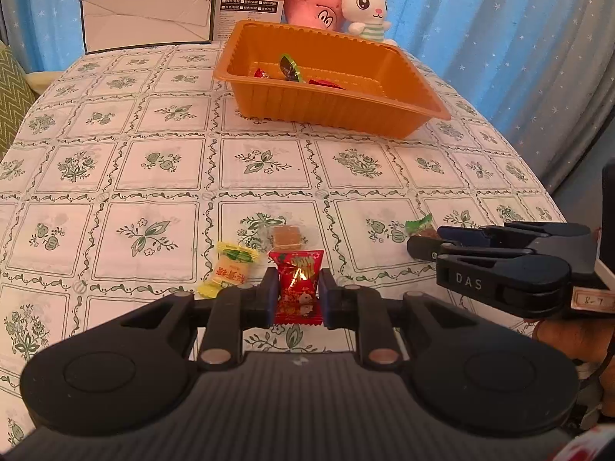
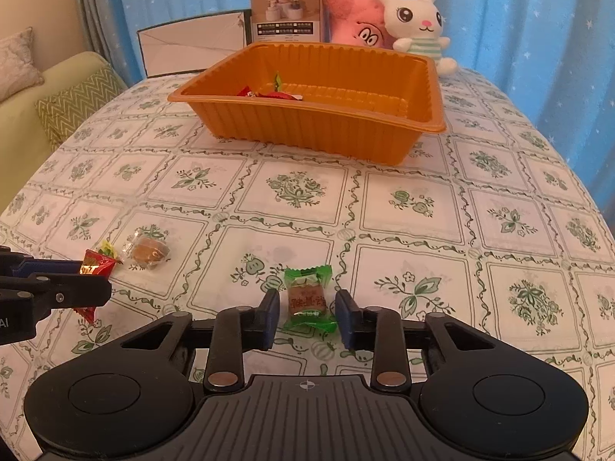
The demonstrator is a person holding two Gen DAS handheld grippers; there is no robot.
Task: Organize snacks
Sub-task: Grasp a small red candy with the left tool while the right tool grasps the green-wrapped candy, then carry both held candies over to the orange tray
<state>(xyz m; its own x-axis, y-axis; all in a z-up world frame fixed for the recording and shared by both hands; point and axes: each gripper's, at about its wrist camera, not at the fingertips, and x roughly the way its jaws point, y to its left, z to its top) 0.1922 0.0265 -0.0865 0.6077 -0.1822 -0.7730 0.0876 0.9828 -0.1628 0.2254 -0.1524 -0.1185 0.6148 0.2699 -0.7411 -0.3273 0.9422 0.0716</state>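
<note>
My left hand-held gripper (image 1: 298, 295) is clamped on the red snack (image 1: 298, 288) near the counter's front edge. My right hand-held gripper (image 2: 307, 317) straddles the green candy (image 2: 308, 299), pads narrow but apart from it, long axis pointing away toward the orange tray (image 2: 384, 130).

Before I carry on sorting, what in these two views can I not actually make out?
- Snacks in the orange tray: the near wall hides most of them in both views; no count possible.
- Green candy: left view, the right tool covers most of it.
- Red packet: right view, the left tool hides its middle.
- Box label: print too small.
</note>
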